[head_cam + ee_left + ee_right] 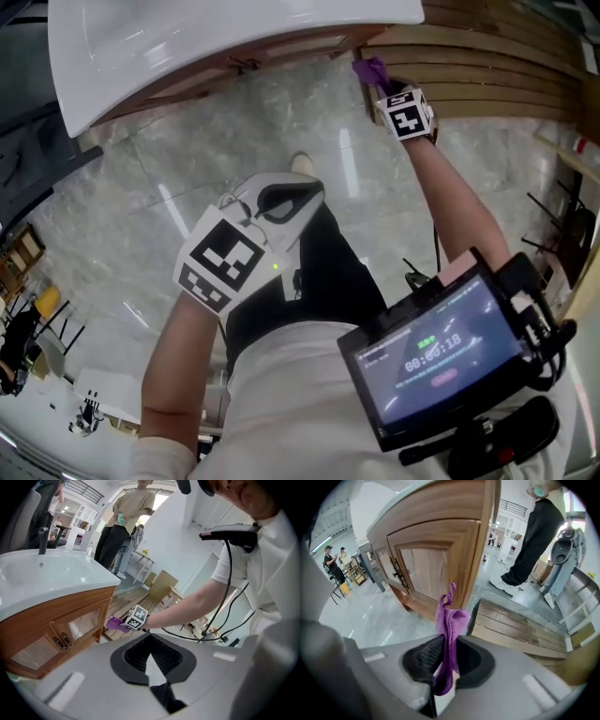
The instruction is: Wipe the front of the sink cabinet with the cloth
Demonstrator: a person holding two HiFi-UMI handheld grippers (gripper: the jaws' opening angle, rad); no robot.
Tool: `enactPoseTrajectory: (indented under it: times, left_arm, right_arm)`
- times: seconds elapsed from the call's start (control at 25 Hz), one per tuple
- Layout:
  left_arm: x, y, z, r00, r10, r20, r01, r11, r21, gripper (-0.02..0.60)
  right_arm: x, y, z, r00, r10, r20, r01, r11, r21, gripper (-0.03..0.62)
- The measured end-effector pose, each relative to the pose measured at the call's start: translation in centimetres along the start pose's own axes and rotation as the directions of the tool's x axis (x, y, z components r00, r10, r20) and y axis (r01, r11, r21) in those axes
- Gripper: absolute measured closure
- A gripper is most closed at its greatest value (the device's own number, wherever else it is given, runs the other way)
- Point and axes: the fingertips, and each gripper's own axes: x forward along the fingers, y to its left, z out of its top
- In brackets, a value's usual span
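Note:
The wooden sink cabinet [281,52] stands under a white basin [187,37]. My right gripper [389,89] is shut on a purple cloth [372,70], held at the cabinet's right front corner. In the right gripper view the cloth [451,620] hangs pinched in my right gripper [452,639], its tip in front of the cabinet's corner post [480,555]; contact cannot be told. My left gripper [286,199] hovers over my leg, away from the cabinet, shut on nothing. The left gripper view looks past that gripper [150,641] to the cabinet doors [61,620] and the cloth [112,624].
A slatted wooden platform [520,625] lies right of the cabinet, also at the head view's top right [487,66]. A person [529,541] stands beyond it. The floor is pale marble [187,169]. A screen [441,347] with cables hangs at my chest.

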Motion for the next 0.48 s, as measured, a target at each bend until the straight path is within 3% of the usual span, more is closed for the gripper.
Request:
enactPoseTrajectory:
  times: [0.48]
  left_arm:
    - [-10.6,-8.6,-1.8,0.999,-0.006,0.037,0.005,1.0,0.027,0.577]
  right_arm:
    - [-17.5,12.1,1.0,0.992,0.061,0.11,-0.067,0.997,0.05,0.539]
